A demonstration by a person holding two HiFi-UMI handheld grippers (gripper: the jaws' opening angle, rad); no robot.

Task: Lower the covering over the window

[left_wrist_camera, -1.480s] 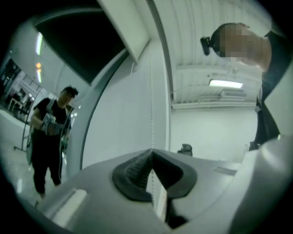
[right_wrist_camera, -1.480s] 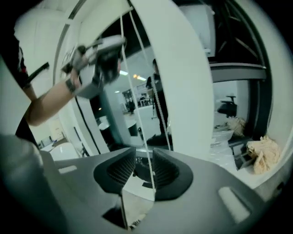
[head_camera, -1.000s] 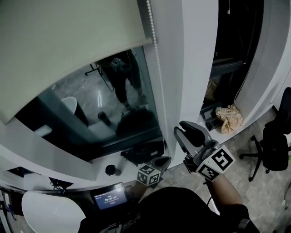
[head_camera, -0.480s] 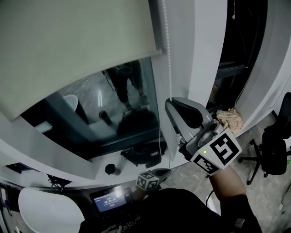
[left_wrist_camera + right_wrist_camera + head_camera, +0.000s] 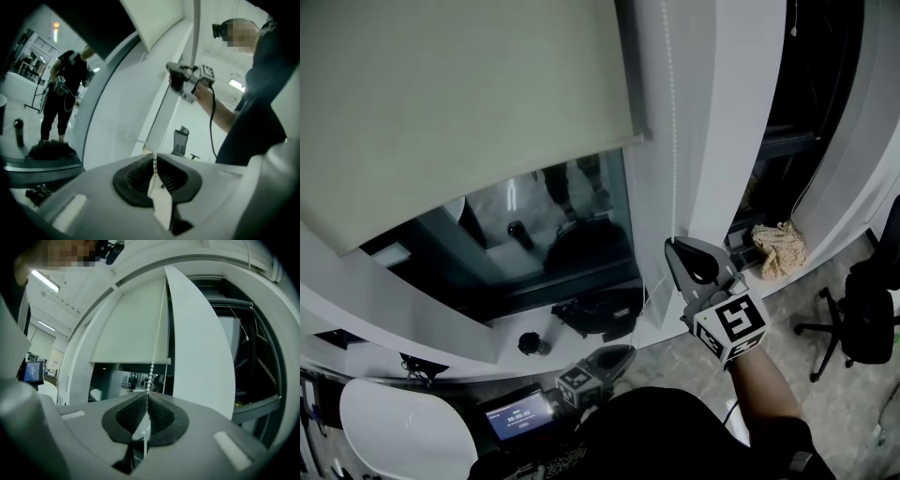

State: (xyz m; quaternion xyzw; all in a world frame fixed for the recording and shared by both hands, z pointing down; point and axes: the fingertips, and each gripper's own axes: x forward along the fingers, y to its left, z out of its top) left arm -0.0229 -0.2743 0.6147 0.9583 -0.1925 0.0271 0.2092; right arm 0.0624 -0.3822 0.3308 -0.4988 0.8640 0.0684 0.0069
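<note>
Right gripper (image 5: 686,255) has just been closing and now pinches the bead chain (image 5: 670,141) tight, up against the white pillar (image 5: 722,112). Left gripper (image 5: 617,355), low by the sill (image 5: 422,319), is clamped on the same chain, with beads running between its pads. Each carries a cube (image 5: 731,326) of black-and-white square markers, no words on them. A small screen (image 5: 517,415) below shows digits too small to read. The blind (image 5: 459,94) hangs partway down the window, with dark glass (image 5: 553,234) bare under its hem. On the sill there's a dark cup (image 5: 530,344), with a black bag (image 5: 600,314) near it. Right of the pillar lies a crumpled cloth (image 5: 778,248). An office chair (image 5: 867,309) stands on the grey floor (image 5: 825,403).
</note>
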